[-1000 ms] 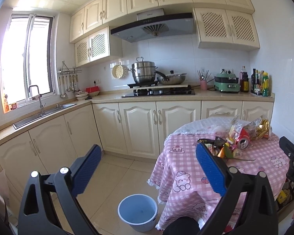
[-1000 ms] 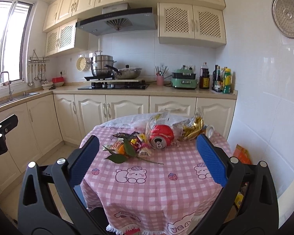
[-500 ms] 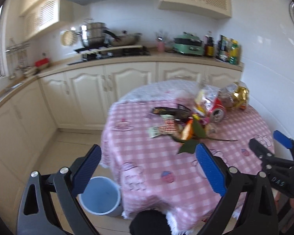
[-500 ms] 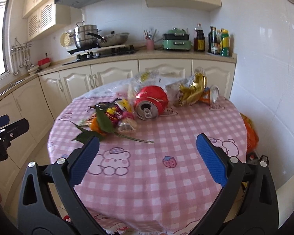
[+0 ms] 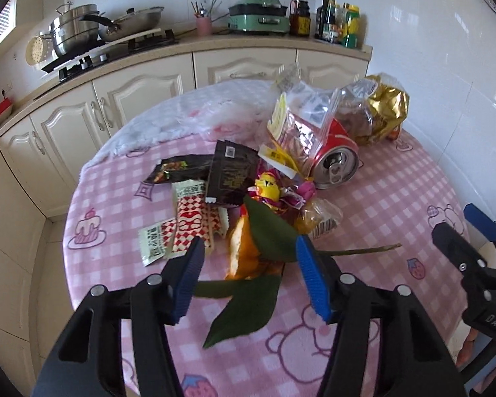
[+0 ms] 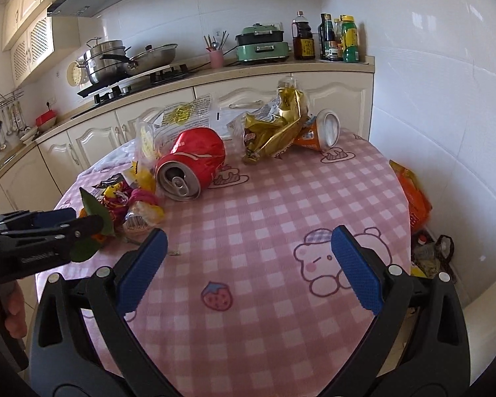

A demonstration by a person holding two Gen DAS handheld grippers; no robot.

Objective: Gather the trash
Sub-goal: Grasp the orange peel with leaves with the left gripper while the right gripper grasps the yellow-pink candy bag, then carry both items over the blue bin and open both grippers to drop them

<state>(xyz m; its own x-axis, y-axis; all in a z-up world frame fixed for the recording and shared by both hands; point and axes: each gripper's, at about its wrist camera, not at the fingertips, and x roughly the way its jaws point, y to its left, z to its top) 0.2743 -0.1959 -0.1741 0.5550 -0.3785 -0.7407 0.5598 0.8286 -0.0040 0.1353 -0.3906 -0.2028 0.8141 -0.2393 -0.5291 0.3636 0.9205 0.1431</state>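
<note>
Trash lies heaped on a round table with a pink checked cloth (image 5: 396,178). A crushed red can (image 5: 334,162) (image 6: 191,165), black wrappers (image 5: 228,172), a red-white wrapper (image 5: 191,221), orange peel with green leaves (image 5: 244,254), a gold foil bag (image 6: 277,129) and an orange can (image 6: 317,132) are in the heap. My left gripper (image 5: 248,278) is open, its fingers either side of the peel and leaves. My right gripper (image 6: 248,271) is open and empty over bare cloth; it also shows in the left wrist view (image 5: 473,231).
Cream cabinets and a counter (image 6: 215,72) run behind the table, with a stove, pots (image 6: 105,59), a green cooker and bottles (image 6: 340,39). A white tiled wall (image 6: 430,99) is on the right, with an orange bag (image 6: 413,195) on the floor beside the table.
Both grippers have moved forward and down over the table. The left one swung right from the floor and bucket onto the peel and leaves. Both stayed open.
</note>
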